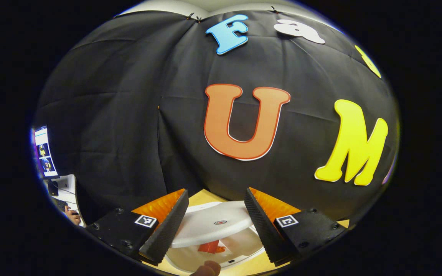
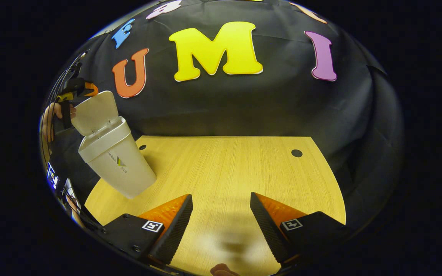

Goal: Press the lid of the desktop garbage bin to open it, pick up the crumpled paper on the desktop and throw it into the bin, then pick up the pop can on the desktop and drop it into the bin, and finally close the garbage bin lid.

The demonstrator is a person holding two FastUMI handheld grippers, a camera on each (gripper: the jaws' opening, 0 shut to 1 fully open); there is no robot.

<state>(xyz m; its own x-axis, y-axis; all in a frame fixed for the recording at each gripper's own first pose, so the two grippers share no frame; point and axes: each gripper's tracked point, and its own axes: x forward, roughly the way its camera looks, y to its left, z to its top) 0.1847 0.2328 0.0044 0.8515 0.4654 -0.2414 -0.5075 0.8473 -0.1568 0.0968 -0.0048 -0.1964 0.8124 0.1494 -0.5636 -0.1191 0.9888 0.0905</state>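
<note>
In the left gripper view, the left gripper (image 1: 216, 214) hung above the garbage bin (image 1: 244, 245), its two fingers spread wide and grasping nothing. Low in the centre of the frame, between those fingers, the bin's white lid (image 1: 213, 226) sat raised and tilted over the mouth. Under the lid's near edge, inside the bin, lay something orange-red (image 1: 210, 247) (too little of it showed to say whether it was the pop can). A fingertip (image 1: 207, 269) of the person's hand poked in at the very bottom edge. A strip of the wooden table (image 1: 202, 197) showed behind the lid, and at the far left edge of the frame stood a lit monitor (image 1: 44, 151).

In the right gripper view, the right gripper (image 2: 221, 220) was over the bare wooden table (image 2: 236, 168), at the bottom centre of the frame, its fingers likewise apart and released, with nothing between them. The garbage bin (image 2: 123, 168) stood at the left of the frame on the table's near-left corner, its lid (image 2: 94, 111) swung up and open. Just beside the raised lid, at the upper left, the left gripper (image 2: 75, 90) hovered in the person's hand (image 2: 50, 122); whether it touched the lid could not be told. Two dark round holes (image 2: 297, 153) marked the tabletop toward its far edge.
</note>
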